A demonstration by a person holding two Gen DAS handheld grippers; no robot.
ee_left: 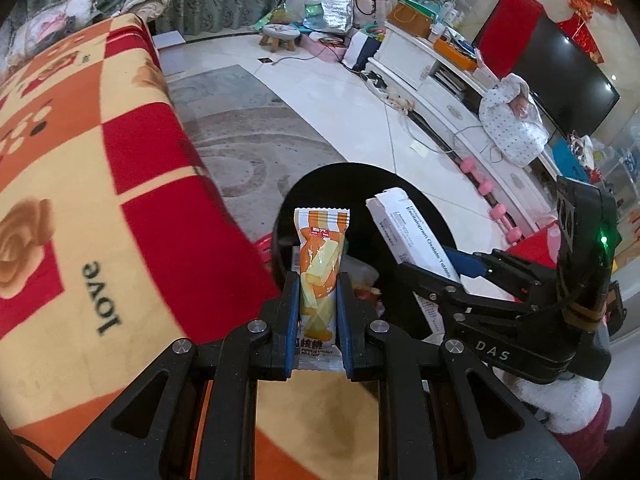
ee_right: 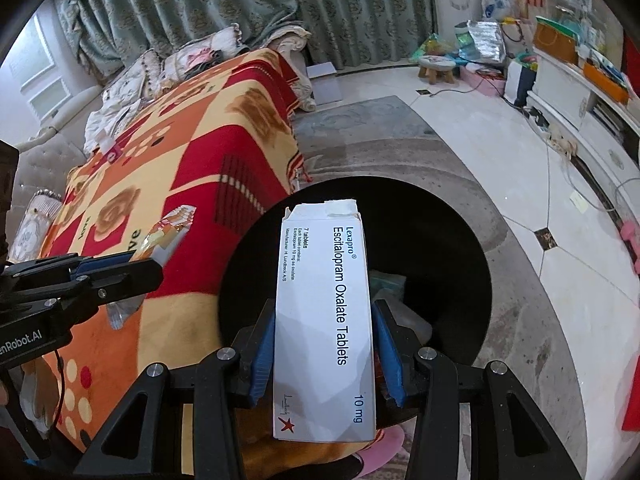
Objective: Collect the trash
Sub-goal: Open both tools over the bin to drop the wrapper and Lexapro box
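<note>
The left gripper (ee_left: 319, 292) is clamped on an orange-and-white plastic snack wrapper (ee_left: 320, 264), its blue pads pressing the packet's two long edges so that the crimped end stands up past the fingertips. The right gripper (ee_right: 324, 344) is closed on a white cardboard tablet box (ee_right: 324, 320) printed with blue lettering, held by its narrow sides, the torn top flap pointing away from the tongs. Directly beyond and below both sets of fingertips lies a round black trash bin (ee_right: 448, 240) on the grey patterned rug (ee_right: 532, 320), with some pale refuse visible inside. To the left of both tongs runs a red, orange and cream checked blanket (ee_left: 80, 184) draped over furniture.
</note>
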